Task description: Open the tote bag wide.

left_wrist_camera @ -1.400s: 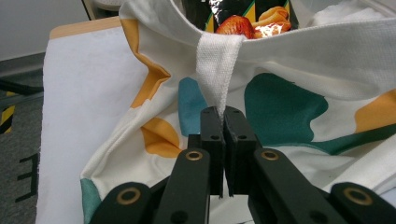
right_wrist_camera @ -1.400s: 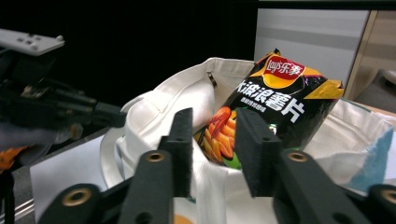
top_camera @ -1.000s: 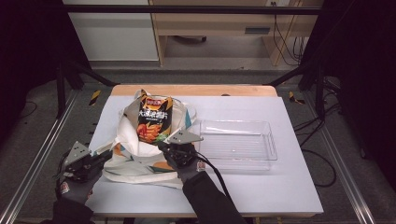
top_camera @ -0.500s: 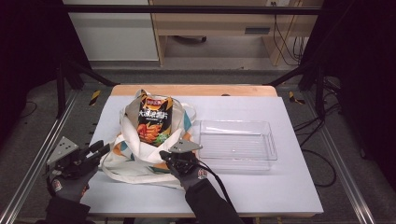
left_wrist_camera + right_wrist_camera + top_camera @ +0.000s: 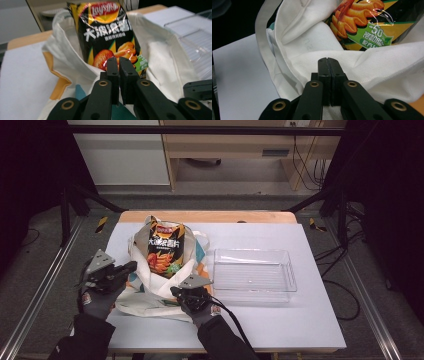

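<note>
A black and orange chip bag [image 5: 164, 247] [image 5: 107, 32] [image 5: 367, 22] stands upright inside a white tote bag [image 5: 145, 295] [image 5: 65, 62] [image 5: 312, 42] on the table. My left gripper [image 5: 131, 266] [image 5: 119, 61] hovers at the tote's left rim. Its jaws have just been closing and are now together, with nothing seen between them. My right gripper [image 5: 175, 291] [image 5: 328, 60] is at the tote's near rim, shut on the white fabric, whose hem converges at its jaws. In the left gripper view, part of that right gripper [image 5: 200, 88] shows at the lower right.
A clear plastic tray [image 5: 252, 275] [image 5: 197, 37] sits empty just right of the tote. The white table top [image 5: 300, 320] has free room in front and to the right. A wooden strip [image 5: 210, 216] runs along the far edge.
My left gripper has moved right and up, from beside the table's left edge to the tote's left rim. My right gripper has sunk a little toward me at the near rim.
</note>
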A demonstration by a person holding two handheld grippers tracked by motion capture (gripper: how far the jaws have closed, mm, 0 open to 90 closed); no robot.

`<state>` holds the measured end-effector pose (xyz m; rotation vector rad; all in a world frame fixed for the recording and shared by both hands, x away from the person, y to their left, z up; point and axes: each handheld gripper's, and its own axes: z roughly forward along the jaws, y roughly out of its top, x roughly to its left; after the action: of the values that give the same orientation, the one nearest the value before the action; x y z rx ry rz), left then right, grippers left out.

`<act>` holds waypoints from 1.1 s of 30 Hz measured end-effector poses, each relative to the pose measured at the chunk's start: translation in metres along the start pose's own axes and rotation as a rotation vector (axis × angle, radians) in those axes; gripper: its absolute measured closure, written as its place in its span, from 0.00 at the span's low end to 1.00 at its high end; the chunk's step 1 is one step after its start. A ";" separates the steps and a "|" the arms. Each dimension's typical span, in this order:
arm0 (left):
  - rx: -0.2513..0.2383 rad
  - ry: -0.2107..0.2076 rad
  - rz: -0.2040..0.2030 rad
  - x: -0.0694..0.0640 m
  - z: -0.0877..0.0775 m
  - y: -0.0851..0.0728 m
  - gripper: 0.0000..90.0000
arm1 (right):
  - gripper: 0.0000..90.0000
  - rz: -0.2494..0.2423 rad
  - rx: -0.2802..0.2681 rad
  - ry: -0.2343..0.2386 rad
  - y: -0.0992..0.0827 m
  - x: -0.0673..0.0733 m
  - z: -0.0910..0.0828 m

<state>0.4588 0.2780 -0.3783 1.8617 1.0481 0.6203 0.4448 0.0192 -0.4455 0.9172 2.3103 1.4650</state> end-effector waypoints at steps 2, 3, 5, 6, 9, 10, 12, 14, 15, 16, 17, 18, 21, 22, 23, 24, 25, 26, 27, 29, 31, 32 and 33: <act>0.029 0.005 0.009 -0.001 0.007 -0.002 0.96 | 0.99 0.009 0.003 0.001 -0.003 0.000 0.000; 0.055 0.013 0.013 -0.001 0.009 -0.006 0.97 | 0.99 0.010 0.005 0.003 -0.004 -0.001 0.000; 0.072 0.021 0.025 -0.001 0.008 -0.009 0.97 | 0.99 0.011 0.008 0.004 -0.004 -0.001 0.000; 0.080 0.027 0.026 -0.001 0.008 -0.011 0.98 | 1.00 0.011 0.011 0.005 -0.006 0.000 0.000; 0.112 0.038 0.035 0.001 0.003 -0.026 0.99 | 1.00 0.007 0.016 -0.001 -0.006 0.001 0.001; 0.112 0.038 0.035 0.001 0.003 -0.026 0.99 | 1.00 0.007 0.016 -0.001 -0.006 0.001 0.001; 0.120 0.035 0.027 0.003 0.003 -0.033 0.99 | 1.00 0.006 0.017 -0.004 -0.006 0.001 0.001; 0.135 0.036 0.023 0.005 0.003 -0.038 0.99 | 1.00 0.012 0.014 -0.007 -0.006 0.001 0.001; 0.146 0.036 0.025 0.006 0.003 -0.043 0.99 | 1.00 0.014 0.010 -0.009 -0.005 0.000 0.001; 0.146 0.036 0.025 0.006 0.003 -0.043 0.99 | 1.00 0.014 0.010 -0.009 -0.005 0.000 0.001; 0.156 0.038 0.025 0.006 0.004 -0.047 0.99 | 1.00 0.018 0.004 -0.014 -0.004 0.000 0.000; 0.156 0.038 0.025 0.006 0.004 -0.047 0.99 | 1.00 0.018 0.004 -0.014 -0.004 0.000 0.000; 0.185 0.037 0.040 0.004 0.007 -0.053 0.99 | 1.00 0.031 -0.017 -0.040 0.000 -0.002 -0.001; 0.198 0.030 0.043 0.003 0.008 -0.054 0.99 | 1.00 0.031 -0.017 -0.040 0.000 -0.002 -0.001; 0.208 0.035 0.054 0.002 0.010 -0.056 0.99 | 1.00 0.028 -0.023 -0.054 0.002 -0.002 -0.001; 0.221 0.041 0.063 0.000 0.011 -0.058 0.99 | 1.00 0.022 -0.028 -0.077 0.004 -0.002 -0.001; 0.229 0.042 0.063 0.001 0.012 -0.059 0.99 | 1.00 0.019 -0.015 -0.100 0.006 -0.002 0.001; 0.229 0.042 0.063 0.001 0.012 -0.059 0.99 | 1.00 0.019 -0.015 -0.100 0.006 -0.002 0.001; 0.234 0.036 0.056 0.002 0.013 -0.060 0.99 | 1.00 0.019 0.011 -0.116 0.004 -0.003 0.003; 0.241 0.035 0.054 0.002 0.014 -0.061 0.99 | 1.00 0.019 0.033 -0.121 0.000 -0.004 0.005; 0.255 0.037 0.057 0.002 0.016 -0.063 0.99 | 1.00 0.021 0.041 -0.123 -0.002 -0.004 0.006; 0.262 0.038 0.056 0.002 0.017 -0.064 0.99 | 1.00 0.029 0.054 -0.124 -0.005 -0.005 0.007; 0.271 0.040 0.058 0.001 0.019 -0.065 0.99 | 1.00 0.027 0.072 -0.124 -0.008 -0.004 0.008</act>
<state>0.4466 0.2866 -0.4440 2.1274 1.1540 0.5738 0.4495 0.0198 -0.4564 1.0322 2.2821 1.3030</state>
